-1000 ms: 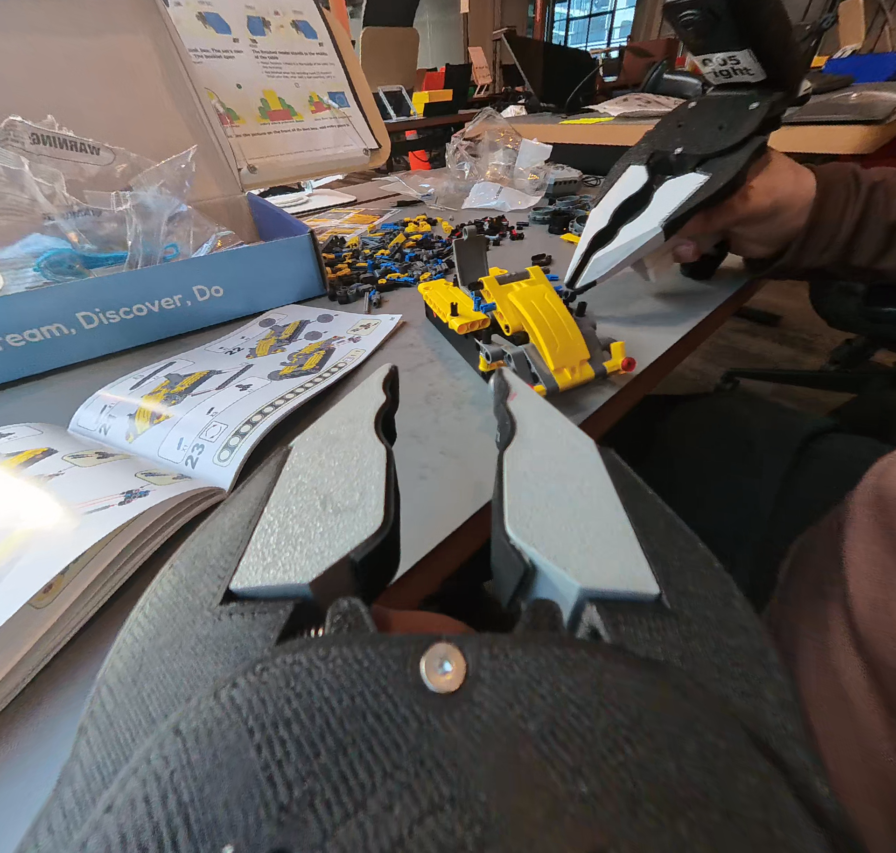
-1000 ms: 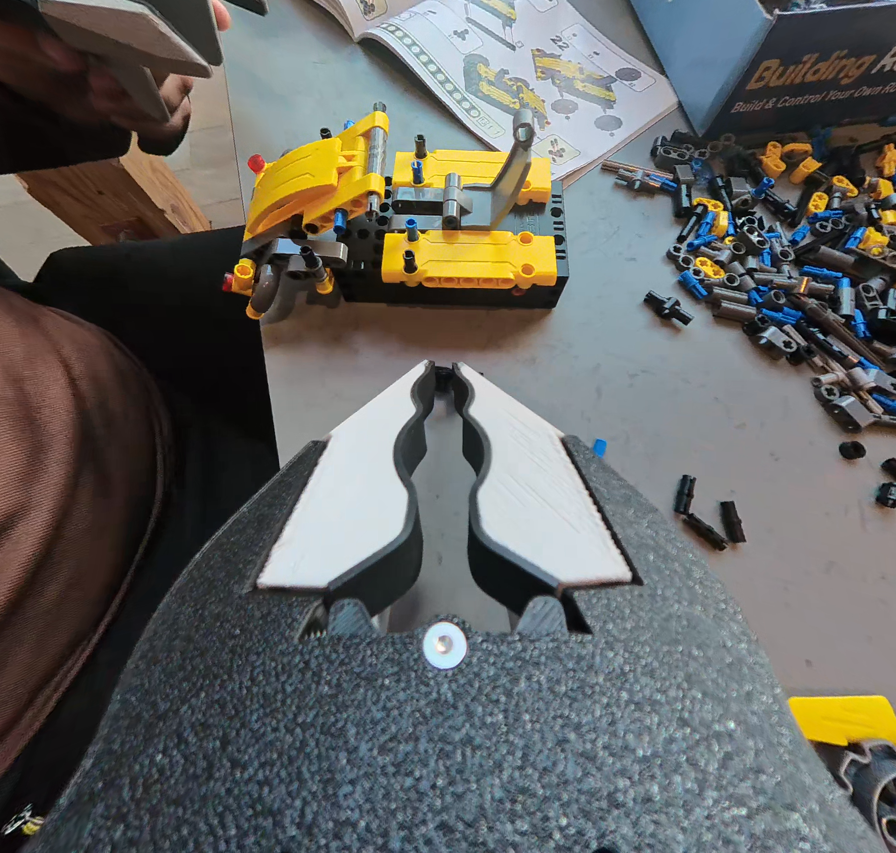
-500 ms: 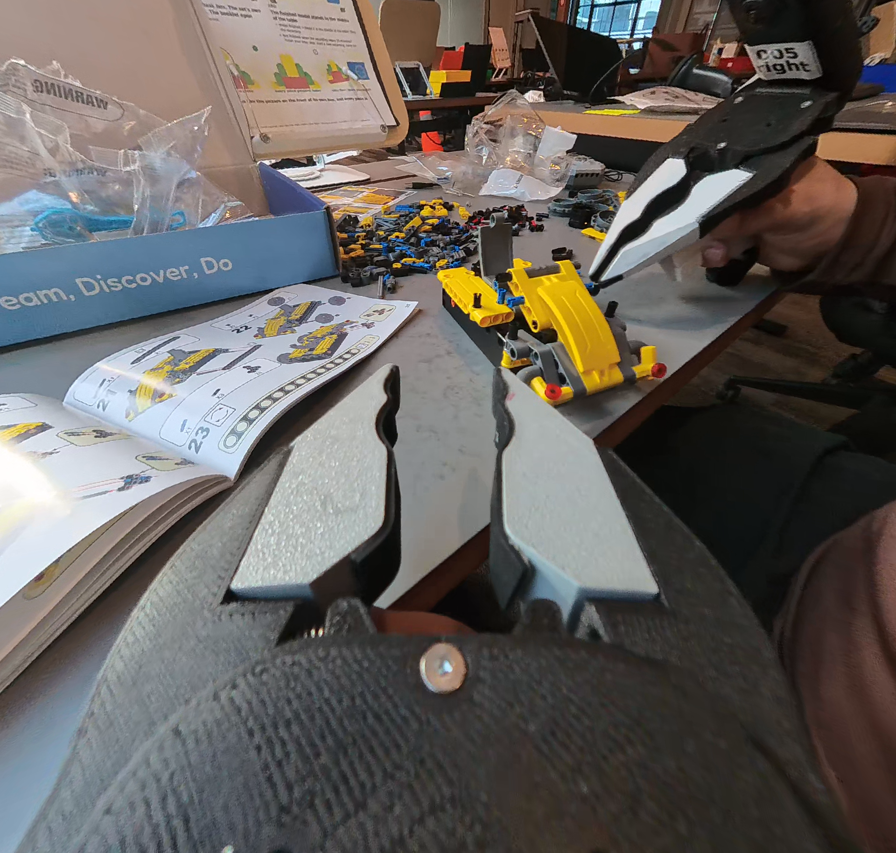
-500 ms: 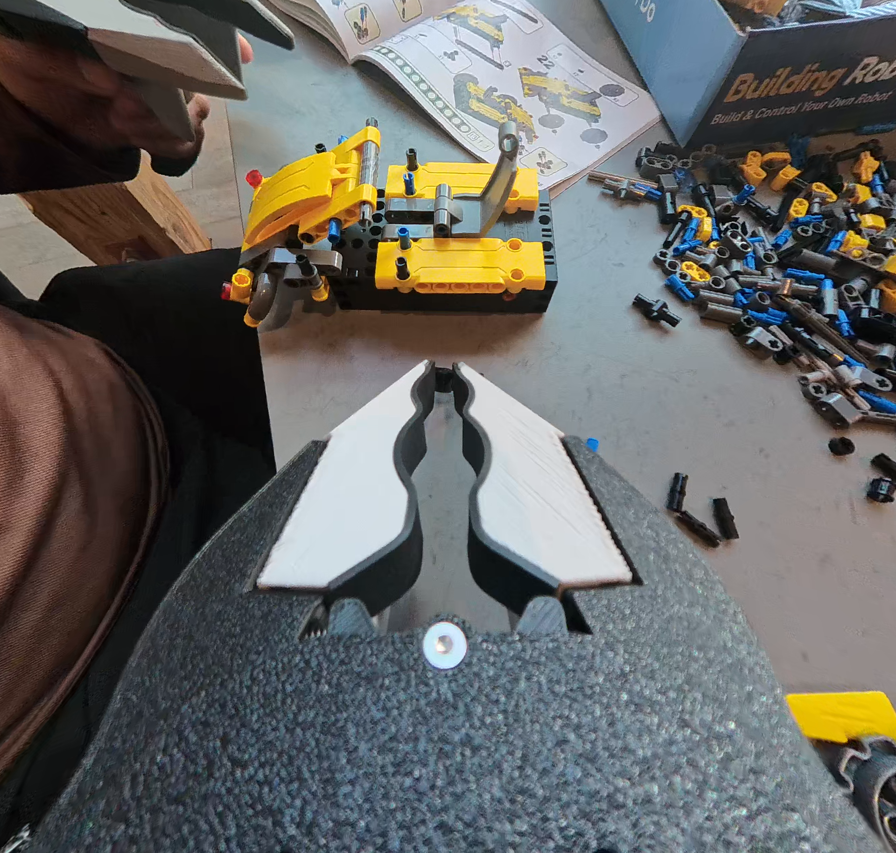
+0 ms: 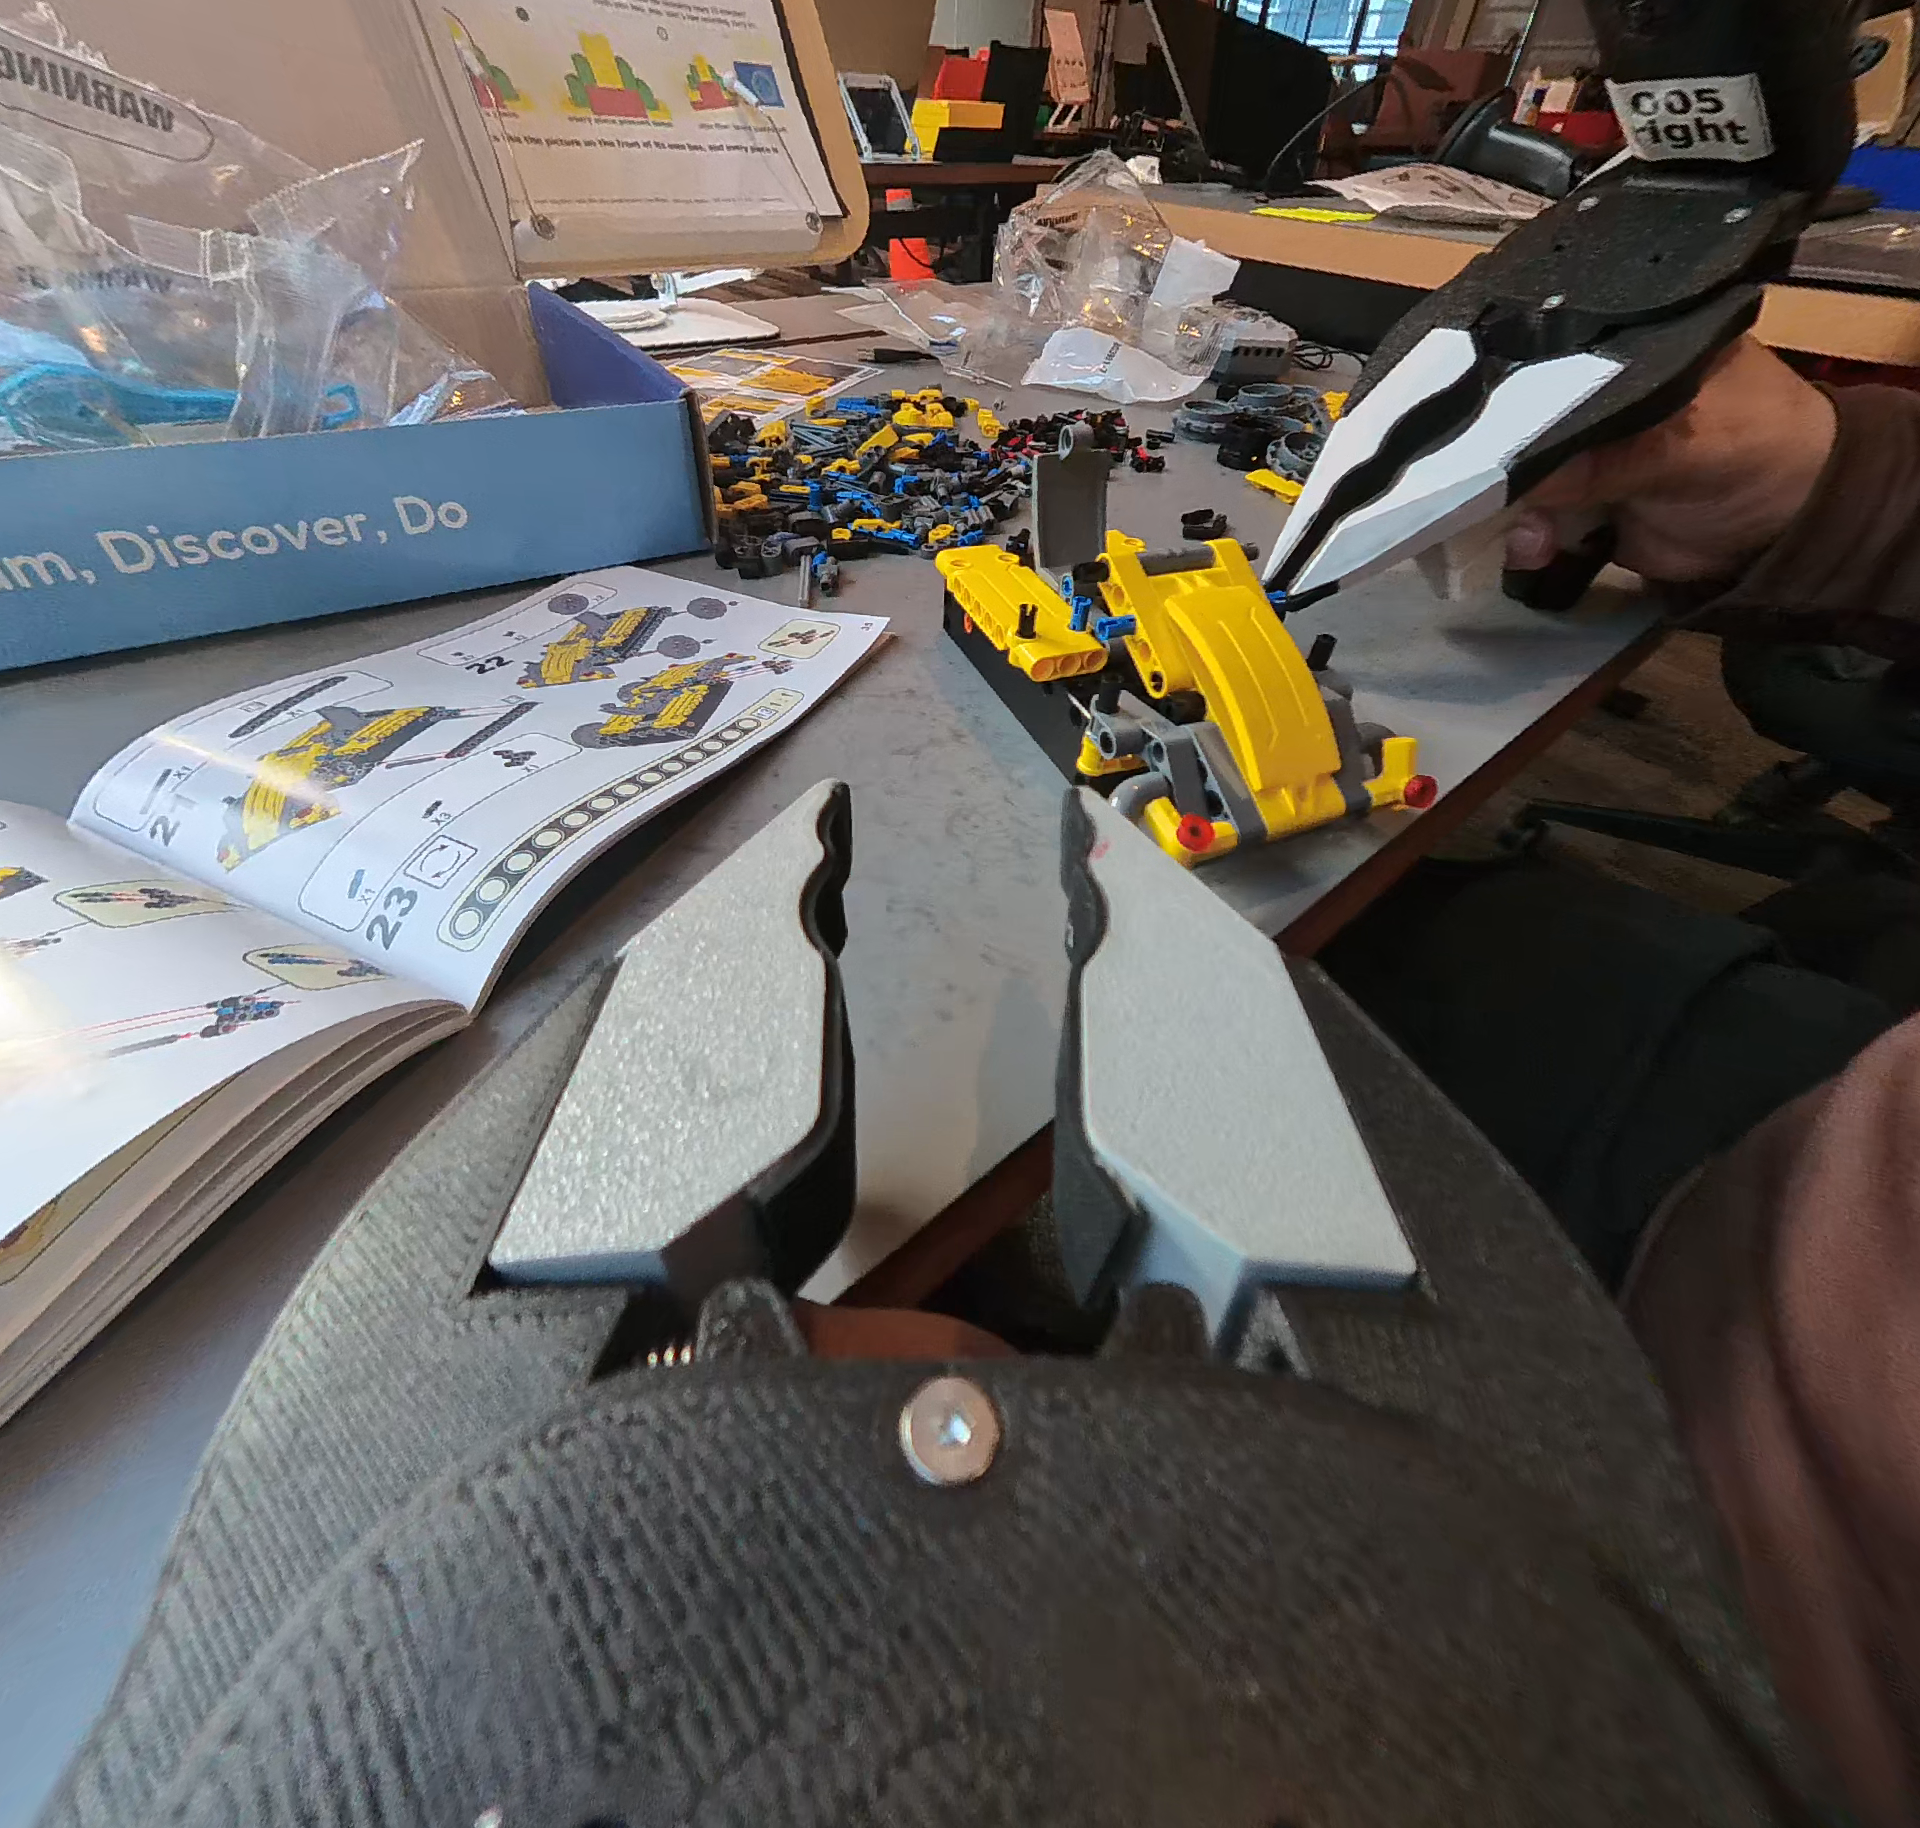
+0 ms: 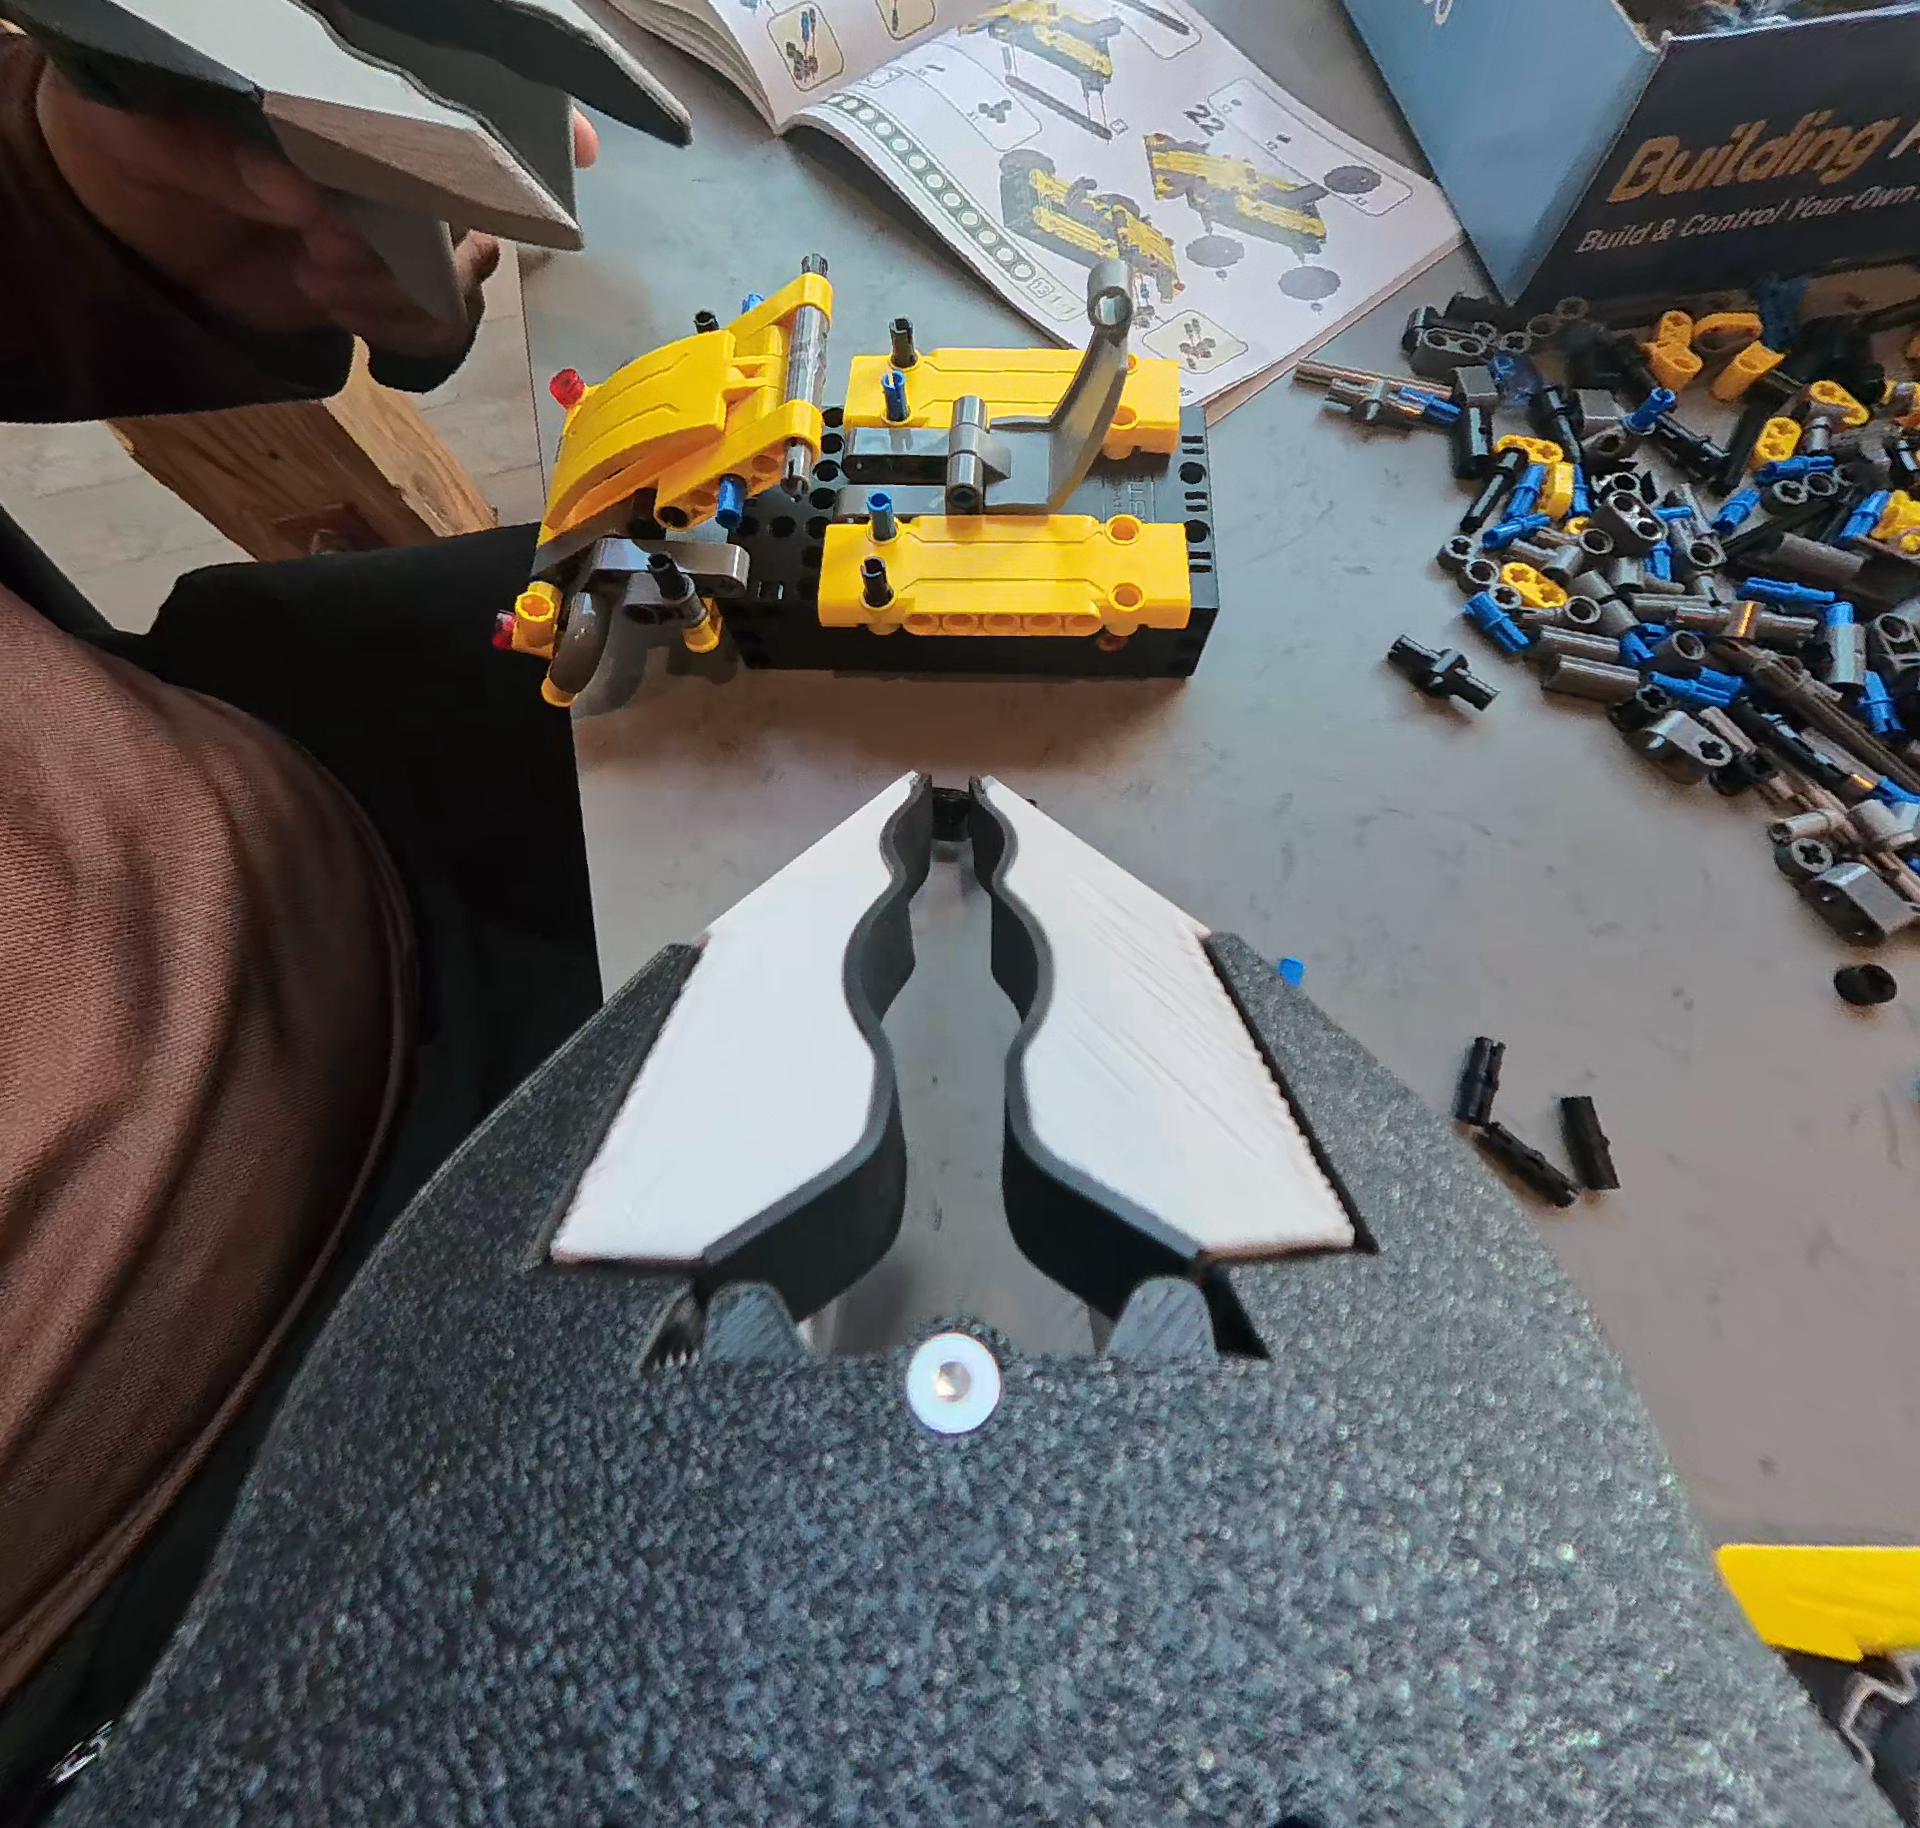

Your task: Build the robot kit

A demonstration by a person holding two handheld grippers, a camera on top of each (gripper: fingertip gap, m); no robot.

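Observation:
A part-built yellow and black brick vehicle stands near the table's edge; it also shows in the right wrist view. My right gripper is shut on a small black pin and hovers just short of the vehicle's side. In the left wrist view the right gripper has its tips close to the vehicle's yellow hood. My left gripper is open and empty, over the table edge a short way from the vehicle's front. The left gripper also shows at the top left of the right wrist view.
An open instruction booklet lies left of the vehicle, with a blue box holding plastic bags behind it. A heap of small loose parts lies beyond the vehicle. Three black pins and a yellow piece lie nearer. The person's legs are below the table edge.
Both grippers have drifted slightly closer to the vehicle. The right stays shut on the pin, the left stays open. The vehicle has not moved on the table.

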